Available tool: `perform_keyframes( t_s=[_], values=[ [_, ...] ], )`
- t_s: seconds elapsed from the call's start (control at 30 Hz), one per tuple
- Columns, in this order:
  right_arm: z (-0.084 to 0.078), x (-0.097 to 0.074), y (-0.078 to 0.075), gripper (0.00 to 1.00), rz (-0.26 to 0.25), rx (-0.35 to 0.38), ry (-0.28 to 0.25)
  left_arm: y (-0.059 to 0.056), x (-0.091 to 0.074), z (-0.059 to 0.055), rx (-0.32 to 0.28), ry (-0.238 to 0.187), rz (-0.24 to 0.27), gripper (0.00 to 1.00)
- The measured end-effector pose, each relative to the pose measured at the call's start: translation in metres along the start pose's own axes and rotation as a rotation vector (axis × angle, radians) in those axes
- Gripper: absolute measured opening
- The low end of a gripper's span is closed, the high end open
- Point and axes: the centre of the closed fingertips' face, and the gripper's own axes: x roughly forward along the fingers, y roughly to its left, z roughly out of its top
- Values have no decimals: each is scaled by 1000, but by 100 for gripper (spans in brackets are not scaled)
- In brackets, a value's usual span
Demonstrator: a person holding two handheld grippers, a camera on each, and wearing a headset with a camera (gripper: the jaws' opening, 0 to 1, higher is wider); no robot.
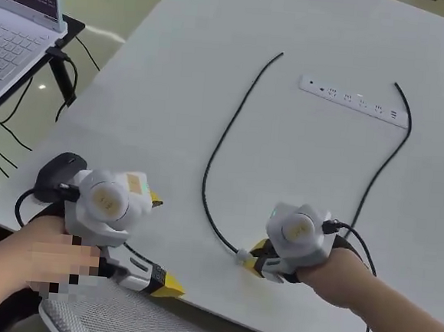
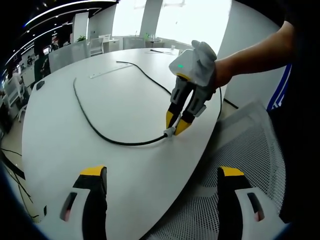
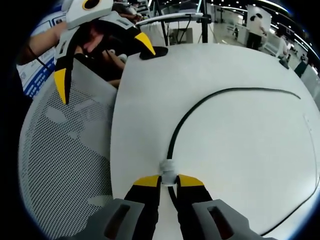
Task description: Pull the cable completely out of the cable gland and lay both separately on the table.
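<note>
Head view: the right claw (image 1: 254, 262) pinches the white cable gland (image 1: 242, 254) at the surface's (image 1: 174, 93) near edge, its tips half hidden under its own body; the black cable (image 1: 217, 135) loops away to the far side. Left gripper view: the left claw (image 2: 161, 172) gapes wide, holding nothing. Right gripper view: the cable gland sits clamped at the tips, with the cable's tail hidden between the jaws
</note>
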Motion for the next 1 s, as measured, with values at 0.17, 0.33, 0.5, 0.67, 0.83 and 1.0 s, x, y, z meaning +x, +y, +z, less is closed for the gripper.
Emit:
perform_keyframes(
  t_s=[0.17,0.33,0.5,0.67,0.83,1.0],
  values=[
    [4,-10,1,7,-5,20,-18,-3,4,7,9,-11,-14,90],
    [9,-24,4,7,-2,31,-26,-9,9,15,28,-15,-35,90],
    [17,-40,8,6,3,50,-52,-12,13,31,54,-40,-54,90],
    [22,-52,16,6,19,35,-50,-17,15,44,73,-59,-63,90],
    [31,-68,26,6,39,7,-48,-24,17,54,85,-66,-78,90],
    [37,-85,33,6,53,-7,-52,-30,16,69,87,-101,-92,90]
  ],
)
